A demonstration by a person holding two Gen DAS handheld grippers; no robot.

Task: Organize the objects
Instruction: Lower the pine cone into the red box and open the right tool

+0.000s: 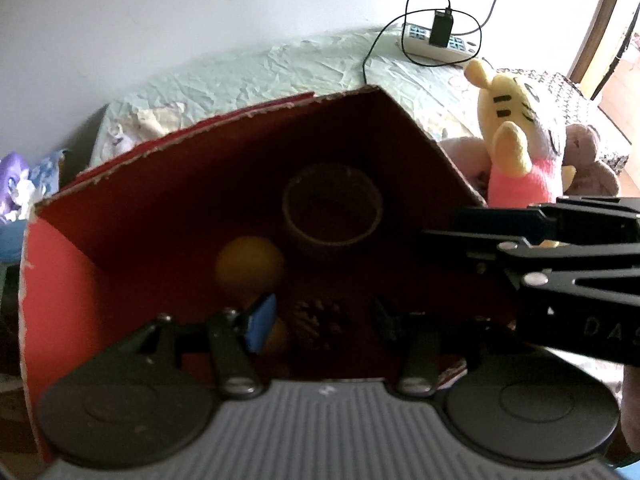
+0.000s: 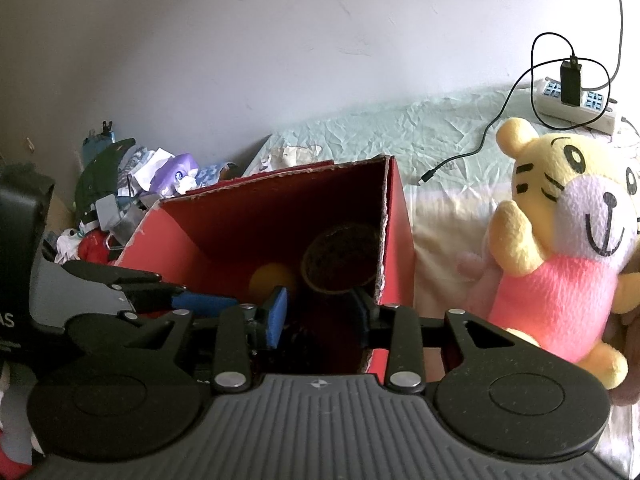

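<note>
Your left gripper [image 1: 320, 320] hangs over the open red box [image 1: 60, 280], jaws spread wide with nothing between them. Your right gripper [image 2: 320, 312] is likewise spread and empty, its right finger close against the box's right wall; whether it touches cannot be told.

Risk: that wall is thin, torn card. Any sideways drift of the right gripper would likely catch the edge and shove or tip the box. The two tools also sit close together at the box mouth, so a collision is possible if both move at once.

Inside the box, centre of both views, lie a tape roll [image 1: 332, 208], a yellow ball [image 1: 248, 268] and a pine cone [image 1: 316, 320], the last just beneath the left gripper.

The tiger plush [image 2: 560, 264] stands outside the box, at the right of the right wrist view, well to the right of your right gripper. It appears the next item to stow.
</note>
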